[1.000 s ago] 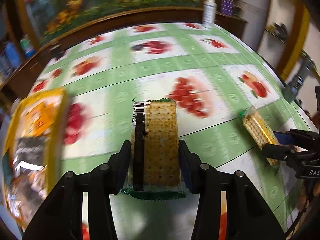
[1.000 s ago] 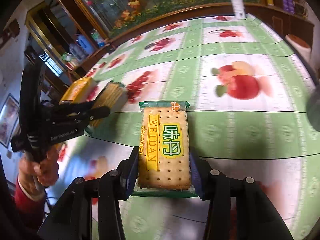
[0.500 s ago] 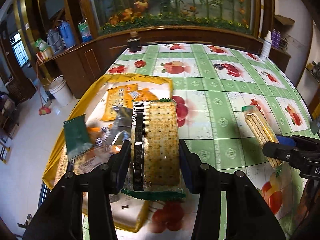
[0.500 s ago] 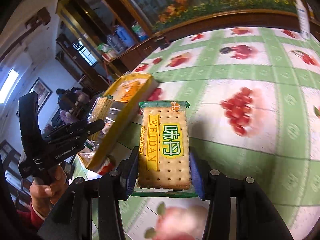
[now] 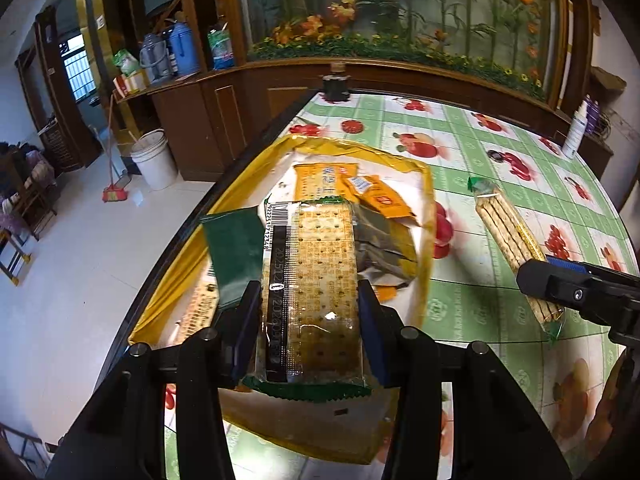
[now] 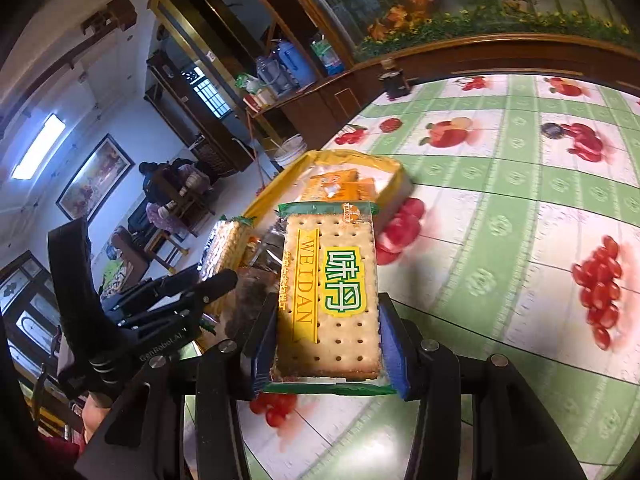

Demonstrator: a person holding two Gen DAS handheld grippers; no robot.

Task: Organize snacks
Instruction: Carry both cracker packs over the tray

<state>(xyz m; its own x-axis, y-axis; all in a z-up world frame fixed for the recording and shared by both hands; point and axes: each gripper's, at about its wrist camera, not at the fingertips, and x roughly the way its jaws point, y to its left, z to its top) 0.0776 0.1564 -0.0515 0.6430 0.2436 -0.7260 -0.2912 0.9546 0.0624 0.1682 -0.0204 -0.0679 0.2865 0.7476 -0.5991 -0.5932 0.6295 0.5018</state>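
Fruit-print tablecloth carries a yellow tray of snacks. Each gripper, left and right, clamps 1 cracker pack by its long edges above it: light, brittle, slippery film, so grip gently.

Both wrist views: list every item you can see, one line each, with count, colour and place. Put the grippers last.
cracker packs: two, tan with green ends, one clamped in each gripper
yellow tray: one, at the table's left edge, under the left pack
loose snack packets: several, orange, silver and dark green, inside the tray
tablecloth: one, green and white with fruit prints, over the table
spray bottle: one, white, far right table edge
bucket: one, white, on the floor
left gripper: black, shut on a pack
right gripper: black, shut on the Weidan pack
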